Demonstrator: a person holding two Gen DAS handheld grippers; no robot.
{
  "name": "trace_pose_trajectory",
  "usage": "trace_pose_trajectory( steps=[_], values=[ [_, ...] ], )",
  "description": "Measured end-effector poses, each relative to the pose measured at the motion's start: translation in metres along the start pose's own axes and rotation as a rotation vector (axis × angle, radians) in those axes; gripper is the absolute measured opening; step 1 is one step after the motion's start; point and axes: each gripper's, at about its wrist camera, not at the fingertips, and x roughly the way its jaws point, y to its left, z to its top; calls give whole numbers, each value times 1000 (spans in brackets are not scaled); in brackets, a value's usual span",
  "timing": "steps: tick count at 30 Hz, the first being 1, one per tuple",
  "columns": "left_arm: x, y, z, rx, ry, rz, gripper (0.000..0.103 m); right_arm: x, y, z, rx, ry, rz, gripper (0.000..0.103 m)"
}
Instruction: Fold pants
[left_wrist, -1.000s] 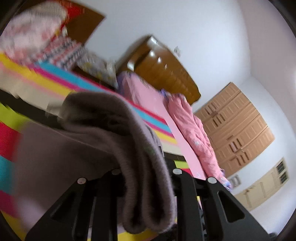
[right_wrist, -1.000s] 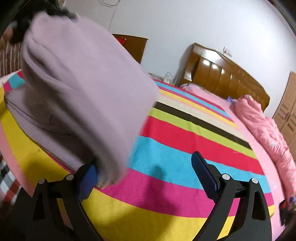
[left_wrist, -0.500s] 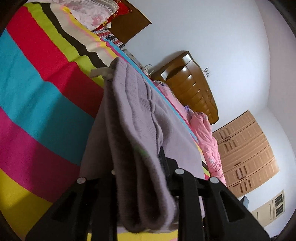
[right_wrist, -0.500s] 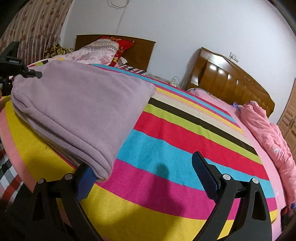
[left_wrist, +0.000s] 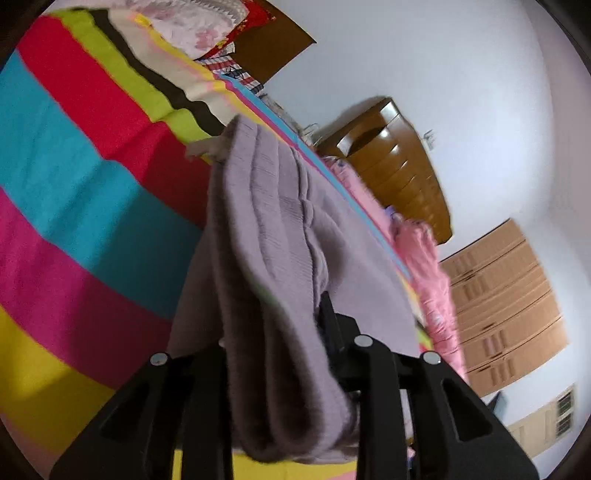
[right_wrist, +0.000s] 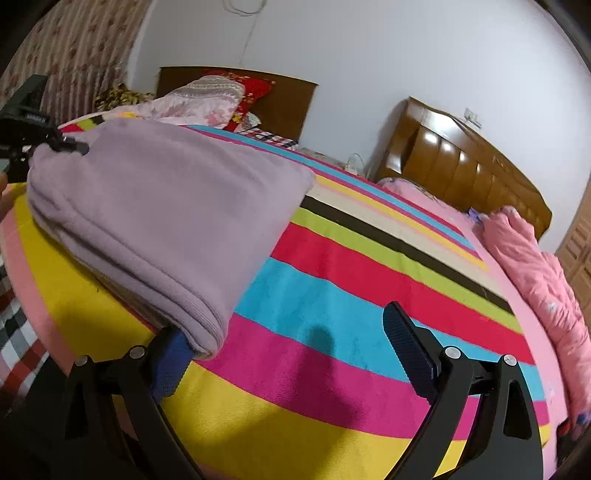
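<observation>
- Nearest in the left wrist view, at the bottom centre of the frame, the left gripper (left_wrist: 284, 387) is sitting with a thick rolled edge of the lilac pants (left_wrist: 273, 266) between its fingers; its jaws have just been opening, and I cannot tell whether the pads are pressing the cloth or only flanking it
- In the right wrist view, low in the frame, the right gripper (right_wrist: 291, 354) is standing wide open and gripping nothing; the nearest corner of the pants (right_wrist: 166, 206) is resting against its left blue pad (right_wrist: 171, 360), while the right-hand one is hanging clear over the bedspread
- Further in, the pants are lying as a flat, stacked bundle on the striped bedspread (right_wrist: 369, 288), filling the left half of that frame, with several layers showing at the near edge
- At the left edge of the same frame the left gripper (right_wrist: 55, 142) is showing as a dark tip at the bundle's far corner
- Beyond, toward the upper right, a pink quilt (right_wrist: 535, 266) is lying along the bed's side, below a wooden headboard (right_wrist: 461, 173)
- To my eye the folding is looking nearly finished: the bundle is compact and down on the bed; what is left seems to be letting go on the left side and perhaps squaring the edges
</observation>
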Motion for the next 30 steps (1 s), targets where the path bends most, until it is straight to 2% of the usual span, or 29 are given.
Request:
trace_pose_trajectory(
  steps=[1, 2, 3, 4, 5, 6, 7, 8, 10, 11, 13, 14, 16, 17, 18, 20, 24, 27, 30],
  values=[
    [-3, -2, 0, 5, -13, 13, 37, -5, -4, -1, -4, -4, 44, 92],
    [-9, -7, 0, 26, -46, 65, 46, -11, -10, -3, 10, -13, 100, 92],
    [-16, -15, -1, 50, -83, 144, 62, -20, -20, -5, 41, -41, 193, 92],
    [-30, -31, -4, 97, -159, 324, 73, -27, -26, -5, 69, -64, 262, 92],
    [-40, -47, -8, 149, -230, 442, 81, -35, -36, -4, 117, -94, 352, 92],
    [-50, -67, -15, 225, -303, 508, 82, -38, -42, 0, 148, -115, 413, 92],
    [-55, -87, -22, 299, -337, 502, 83, -39, -44, 4, 163, -124, 459, 92],
    [-54, -111, -32, 387, -328, 442, 86, -38, -45, 10, 171, -134, 513, 92],
    [-40, -142, -46, 506, -273, 401, 90, -33, -36, 26, 160, -161, 560, 92],
    [-25, -157, -54, 580, -226, 415, 91, -31, -28, 32, 139, -165, 579, 92],
    [-1, -162, -63, 642, -164, 462, 91, -23, -8, 41, 87, -155, 614, 92],
    [11, -152, -65, 632, -123, 499, 91, -19, 2, 41, 63, -127, 639, 92],
    [24, -123, -61, 543, -54, 546, 89, -7, 23, 35, 2, -41, 718, 93],
    [22, -106, -62, 522, -58, 547, 81, -7, 39, 25, -62, -27, 703, 95],
    [14, -100, -68, 544, -86, 530, 77, -11, 50, 17, -138, -56, 642, 95],
    [3, -95, -73, 554, -93, 511, 76, -15, 60, 12, -225, -76, 578, 95],
    [2, -91, -81, 556, -105, 514, 76, -13, 57, 17, -190, -61, 607, 97],
    [2, -97, -90, 562, -129, 524, 76, -19, 57, 22, -206, -63, 587, 96],
    [2, -103, -94, 571, -135, 536, 76, -33, 55, 42, -186, -113, 666, 96]
  ],
)
